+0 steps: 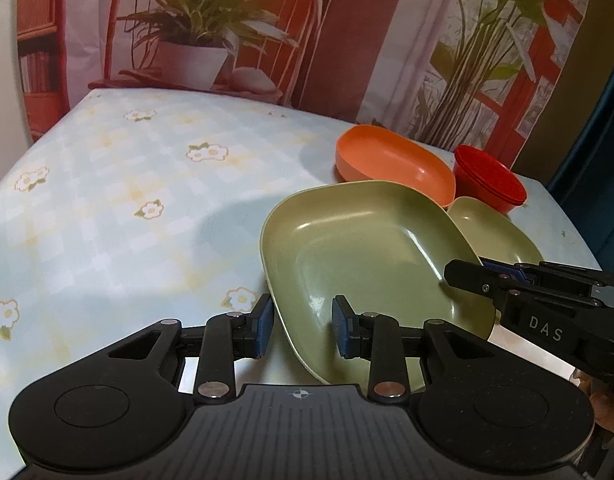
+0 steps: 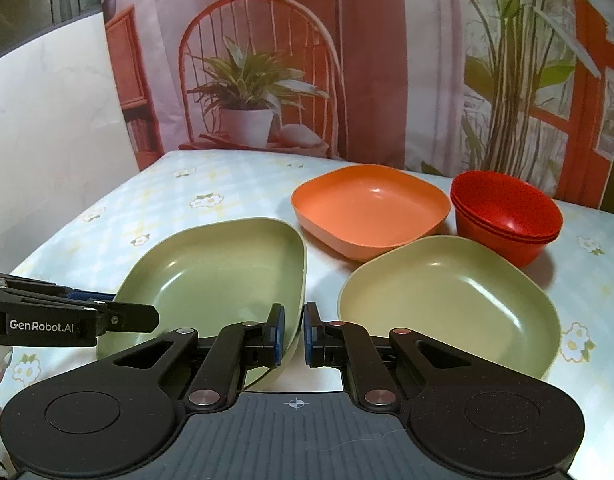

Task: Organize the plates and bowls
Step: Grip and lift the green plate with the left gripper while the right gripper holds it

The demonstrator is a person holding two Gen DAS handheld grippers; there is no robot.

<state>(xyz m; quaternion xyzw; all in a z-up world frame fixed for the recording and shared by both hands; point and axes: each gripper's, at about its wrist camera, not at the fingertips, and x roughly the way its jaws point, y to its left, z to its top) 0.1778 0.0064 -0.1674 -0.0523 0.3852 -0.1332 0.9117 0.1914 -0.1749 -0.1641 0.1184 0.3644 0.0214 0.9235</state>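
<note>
A dark green square plate (image 1: 367, 252) (image 2: 211, 272) is held between both grippers, tilted a little off the flowered tablecloth. My left gripper (image 1: 303, 324) (image 2: 149, 317) is shut on its near-left corner, one pad outside the rim and one inside the dish. My right gripper (image 2: 294, 330) (image 1: 457, 276) is shut on the rim of its right side. A lighter green plate (image 2: 447, 296) (image 1: 491, 232) lies just to the right. Behind it stand an orange plate (image 2: 367, 204) (image 1: 391, 160) and a stack of red bowls (image 2: 507, 216) (image 1: 491, 184).
The table (image 1: 107, 200) carries a pale blue cloth with white flowers, bare on its left half. A printed backdrop (image 2: 347, 60) of a chair and plants hangs right behind the table. A white wall (image 2: 47, 120) stands to the left. The table's right edge (image 1: 567, 236) lies near the bowls.
</note>
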